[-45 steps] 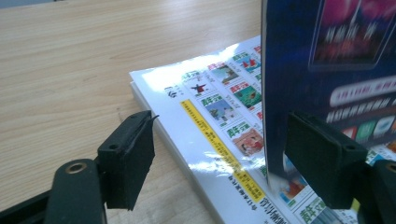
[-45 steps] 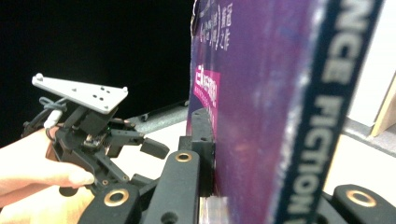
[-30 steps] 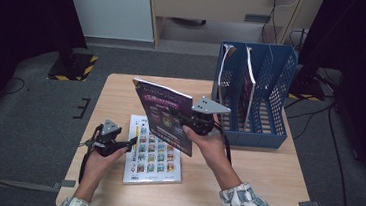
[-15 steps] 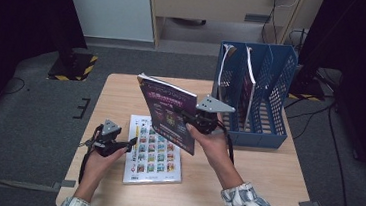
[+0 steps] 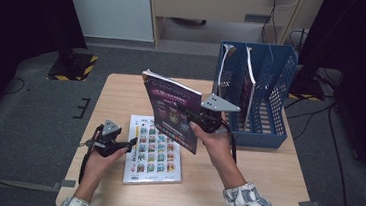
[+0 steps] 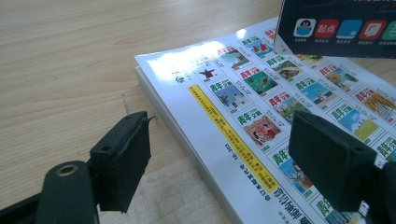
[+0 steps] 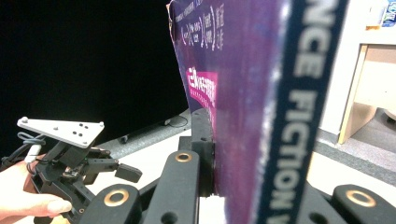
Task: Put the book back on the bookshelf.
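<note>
Clamping the purple magazine (image 5: pixel 170 112) upright in my right gripper (image 5: pixel 194 118); left gripper (image 5: pixel 126 143) fingers apart at nine o'clock of the flat magazine (image 5: pixel 154 153).

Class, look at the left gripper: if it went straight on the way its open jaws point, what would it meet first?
Most likely the magazine lying flat on the table. The left gripper points low across it, jaws open astride the magazine's near edge. Depth is hard to judge, so it might touch the table just beside that edge.
</note>
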